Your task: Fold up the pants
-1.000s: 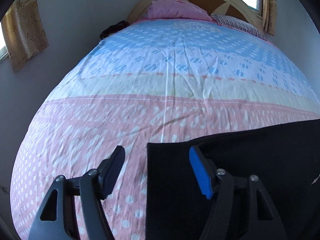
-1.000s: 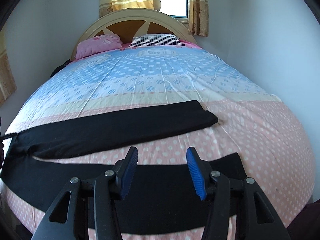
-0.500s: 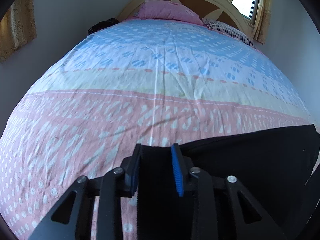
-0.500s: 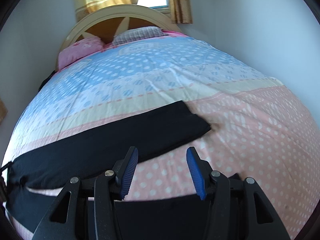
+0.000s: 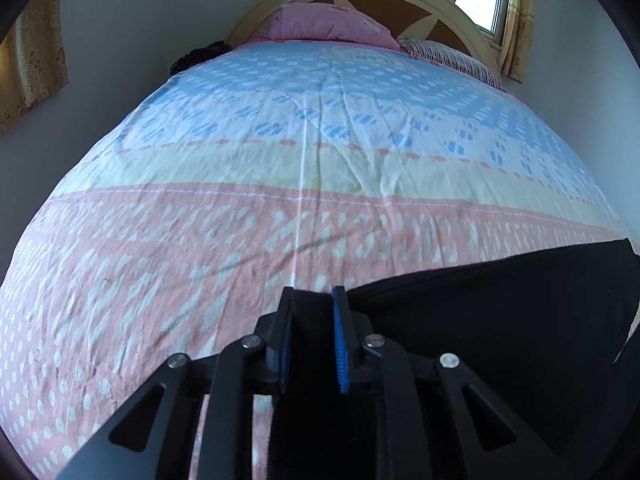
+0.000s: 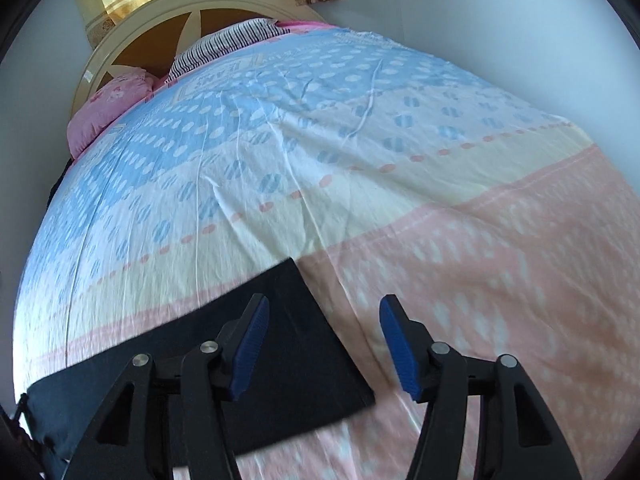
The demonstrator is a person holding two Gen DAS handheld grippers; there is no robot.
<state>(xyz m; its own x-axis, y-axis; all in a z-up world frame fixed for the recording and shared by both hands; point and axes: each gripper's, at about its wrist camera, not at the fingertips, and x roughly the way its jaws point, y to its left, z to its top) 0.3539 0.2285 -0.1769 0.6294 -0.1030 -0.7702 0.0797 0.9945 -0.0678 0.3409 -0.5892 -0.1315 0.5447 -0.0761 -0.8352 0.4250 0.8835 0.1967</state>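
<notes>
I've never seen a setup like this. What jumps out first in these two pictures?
The big bed fills both views, its dotted cover banded in blue, cream and pink, with a pink pillow at the arched headboard. Black pants lie across the pink band nearest the cameras. The left gripper is closing on a bunch of that black cloth, while the right gripper, jaws opening, hovers over a leg's end.

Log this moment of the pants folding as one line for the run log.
left tool: closing on pants | right tool: opening, unclamped over pant leg end | bed sheet: underneath
</notes>
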